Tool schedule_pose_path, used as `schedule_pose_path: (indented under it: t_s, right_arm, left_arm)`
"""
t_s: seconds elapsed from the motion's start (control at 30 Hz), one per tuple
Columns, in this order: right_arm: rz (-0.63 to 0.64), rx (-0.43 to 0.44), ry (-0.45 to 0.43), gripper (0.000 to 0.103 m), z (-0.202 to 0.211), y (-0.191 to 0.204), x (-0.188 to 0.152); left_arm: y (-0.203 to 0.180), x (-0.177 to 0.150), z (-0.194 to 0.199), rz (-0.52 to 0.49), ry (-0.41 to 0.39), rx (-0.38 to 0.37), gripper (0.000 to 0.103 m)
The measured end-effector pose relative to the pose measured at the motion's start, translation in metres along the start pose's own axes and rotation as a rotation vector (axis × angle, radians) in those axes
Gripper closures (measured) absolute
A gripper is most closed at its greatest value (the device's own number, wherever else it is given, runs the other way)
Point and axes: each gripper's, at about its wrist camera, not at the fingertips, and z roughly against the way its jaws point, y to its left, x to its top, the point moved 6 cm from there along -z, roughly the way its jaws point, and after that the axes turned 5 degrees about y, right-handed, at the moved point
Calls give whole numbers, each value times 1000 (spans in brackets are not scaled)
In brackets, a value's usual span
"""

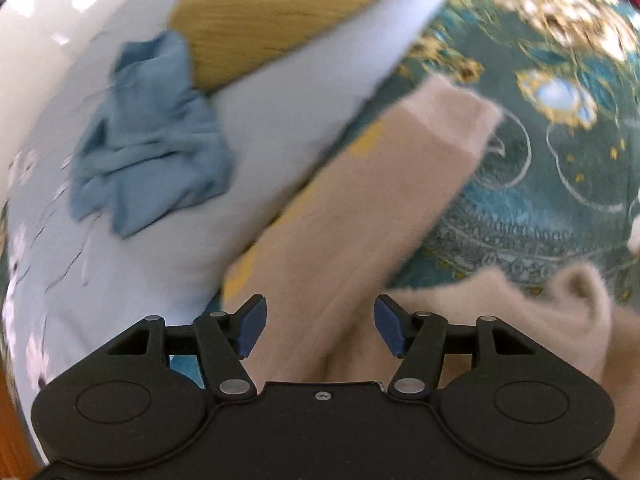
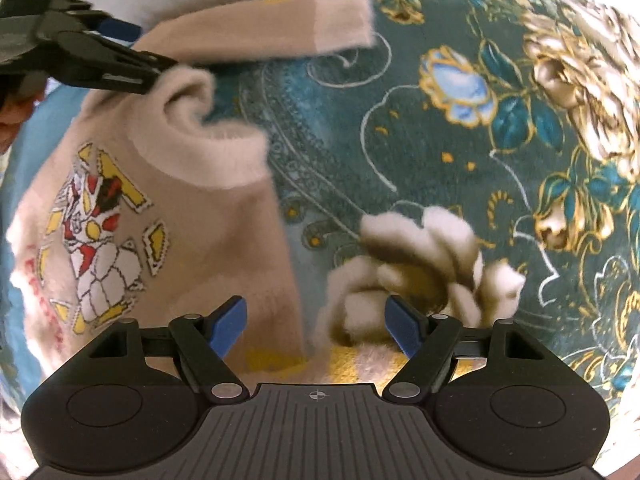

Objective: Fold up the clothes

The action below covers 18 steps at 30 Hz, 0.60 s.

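Observation:
A fuzzy beige sweater [image 2: 208,200] with a cartoon robot print [image 2: 96,232] lies on a teal floral blanket [image 2: 460,152]. In the left wrist view its sleeve [image 1: 380,208] stretches away up and right, and the collar [image 1: 576,292] shows at right. My left gripper [image 1: 320,328] is open above the sleeve's base; it also shows in the right wrist view [image 2: 120,64], by the collar [image 2: 196,112]. My right gripper [image 2: 316,328] is open over the sweater's right edge, near the bunched other sleeve [image 2: 420,264].
A crumpled blue garment [image 1: 148,140] and a mustard garment [image 1: 272,12] lie on a pale blue pillow [image 1: 280,128] beyond the sweater. The floral blanket spreads out to the right.

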Motion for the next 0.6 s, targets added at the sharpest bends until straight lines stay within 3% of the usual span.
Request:
schedule_pose_path:
  t_s: [0.07, 0.17, 0.2, 0.23, 0.27, 0.3, 0.47, 0.6]
  right_arm:
    - [-10, 1, 2, 28, -3, 0, 0]
    - [-18, 8, 2, 27, -9, -4, 8]
    - [-18, 11, 0, 27, -12, -6, 11]
    - [-17, 15, 0, 27, -14, -6, 14]
    - [-14, 18, -2, 27, -15, -7, 17]
    - [-11, 23, -5, 28, -17, -7, 20]
    - [29, 50, -9, 28, -26, 1, 33]
    - [51, 50, -2, 27, -32, 9, 41]
  left_arm:
    - [-4, 2, -12, -48, 14, -26, 44]
    - [-5, 3, -23, -87, -14, 20, 43]
    - [-3, 3, -24, -81, -34, 33, 51]
    - [-1, 2, -23, -64, -53, 58, 73]
    - [4, 1, -21, -36, -74, 89, 85]
    - [8, -1, -18, 1, -97, 110, 90]
    - [40, -19, 6, 240, -188, 206, 93]
    - [85, -50, 28, 493, -200, 303, 93]
